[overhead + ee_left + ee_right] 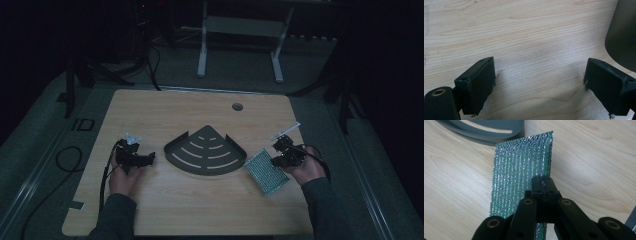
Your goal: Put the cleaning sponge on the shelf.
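- Foil pouch point(521, 167) lies near the table's point(200, 210) right edge, just beside the dark corner tray point(205, 150).
- I see the right gripper point(543, 182) pinched closed on its near edge, I think.
- Left gripper point(536, 85) gapes wide, empty, near the left edge.
- Pouch looks light, floppy, slick; I'd grip the seam.

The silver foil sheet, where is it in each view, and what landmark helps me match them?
High view: the silver foil sheet lies right of centre, by the right tool.
Left gripper view: not in it.
Right gripper view: centre, the sheet pinched in the shut jaws.
Shared landmark: the dark fan-shaped tray, top left in the right gripper view.
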Available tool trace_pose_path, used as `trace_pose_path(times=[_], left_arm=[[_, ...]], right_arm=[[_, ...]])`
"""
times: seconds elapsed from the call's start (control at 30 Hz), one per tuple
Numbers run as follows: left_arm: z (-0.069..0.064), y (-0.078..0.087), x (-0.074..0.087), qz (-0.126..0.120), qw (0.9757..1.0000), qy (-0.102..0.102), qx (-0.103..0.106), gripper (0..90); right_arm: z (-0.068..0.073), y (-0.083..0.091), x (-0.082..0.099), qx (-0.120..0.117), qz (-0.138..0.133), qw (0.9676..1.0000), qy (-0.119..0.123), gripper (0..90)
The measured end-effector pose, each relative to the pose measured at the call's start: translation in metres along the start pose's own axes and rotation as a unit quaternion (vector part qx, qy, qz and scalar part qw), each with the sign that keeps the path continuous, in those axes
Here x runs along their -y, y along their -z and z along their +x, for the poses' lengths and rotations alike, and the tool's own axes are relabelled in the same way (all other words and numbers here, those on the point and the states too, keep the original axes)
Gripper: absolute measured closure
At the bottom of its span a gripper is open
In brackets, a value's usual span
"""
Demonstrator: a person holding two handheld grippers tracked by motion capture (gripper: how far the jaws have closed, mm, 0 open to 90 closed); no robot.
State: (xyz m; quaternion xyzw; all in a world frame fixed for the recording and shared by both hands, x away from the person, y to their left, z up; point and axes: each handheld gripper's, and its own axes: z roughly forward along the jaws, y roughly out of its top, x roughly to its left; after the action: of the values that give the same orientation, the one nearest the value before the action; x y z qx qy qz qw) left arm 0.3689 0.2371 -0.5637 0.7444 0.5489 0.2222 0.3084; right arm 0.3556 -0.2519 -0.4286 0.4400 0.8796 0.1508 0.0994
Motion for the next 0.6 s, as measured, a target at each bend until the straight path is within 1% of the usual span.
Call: trace_pose_path(times=[0.07, 0.1, 0.33, 0.4, 0.43, 0.6], left_arm=[[0.0, 0.0, 0.0, 0.0, 1.0, 0.0, 0.0, 10.9], [0.0, 0.0, 0.0, 0.0, 1.0, 0.0, 0.0, 10.9], [0.0, 0.0, 0.0, 0.001, 1.0, 0.0, 0.0, 10.9], [0.0, 0.0, 0.0, 0.001, 1.0, 0.0, 0.0, 10.9], [0.0, 0.0, 0.0, 0.0, 1.0, 0.0, 0.0, 10.9], [0.0, 0.0, 0.0, 0.0, 1.0, 0.001, 0.0, 10.9]], right_arm=[[0.0, 0.0, 0.0, 0.0, 0.0, 1.0, 0.0, 89.6], [0.0, 0.004, -0.004, 0.001, -0.003, 1.0, 0.001, 89.7], [0.0, 0.011, -0.015, 0.004, -0.011, 0.9999, 0.007, 89.7], [0.001, 0.012, -0.016, 0.003, -0.013, 0.9999, 0.008, 89.6], [0.001, 0.013, -0.02, 0.003, -0.015, 0.9998, 0.008, 89.6], [0.002, 0.014, -0.029, 0.001, -0.023, 0.9997, 0.011, 89.7]])
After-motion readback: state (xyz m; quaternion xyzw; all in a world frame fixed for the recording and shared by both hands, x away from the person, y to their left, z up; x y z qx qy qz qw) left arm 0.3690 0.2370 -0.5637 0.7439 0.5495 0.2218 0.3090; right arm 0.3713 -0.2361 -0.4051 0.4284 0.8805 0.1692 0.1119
